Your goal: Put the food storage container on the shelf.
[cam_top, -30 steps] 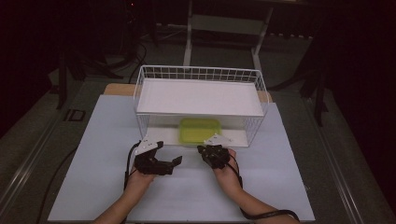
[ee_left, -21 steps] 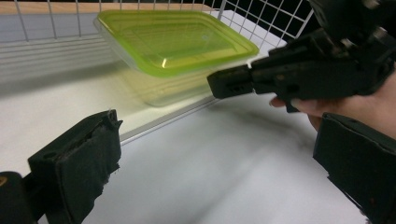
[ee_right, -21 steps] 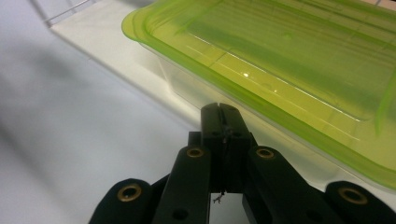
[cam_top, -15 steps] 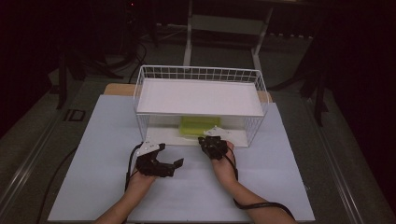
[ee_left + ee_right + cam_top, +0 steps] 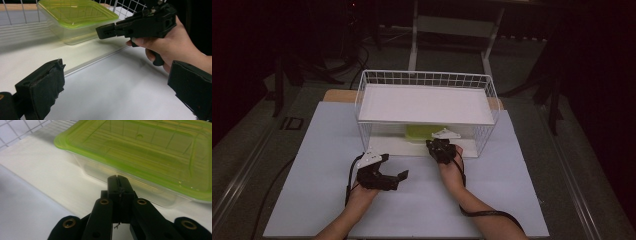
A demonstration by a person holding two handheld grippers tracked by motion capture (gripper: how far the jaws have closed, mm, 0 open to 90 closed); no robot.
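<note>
Right hand: your right gripper (image 5: 438, 146) reaches into the wire rack's (image 5: 427, 80) lower level, jaws pressed together, holding nothing.
Left hand: your left gripper (image 5: 393, 176) rests on the white table (image 5: 312, 165) before the rack, jaws spread wide.
Container: green-lidded box (image 5: 140, 150) on the lower shelf, just beyond the right tips.
Right gripper view: tips near the box wall; contact unclear.
Room: bare shelf left of the box.

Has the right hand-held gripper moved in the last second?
Yes. The right hand-held gripper has advanced away from the person toward the wire rack, now at its lower shelf by the green-lidded container.
</note>
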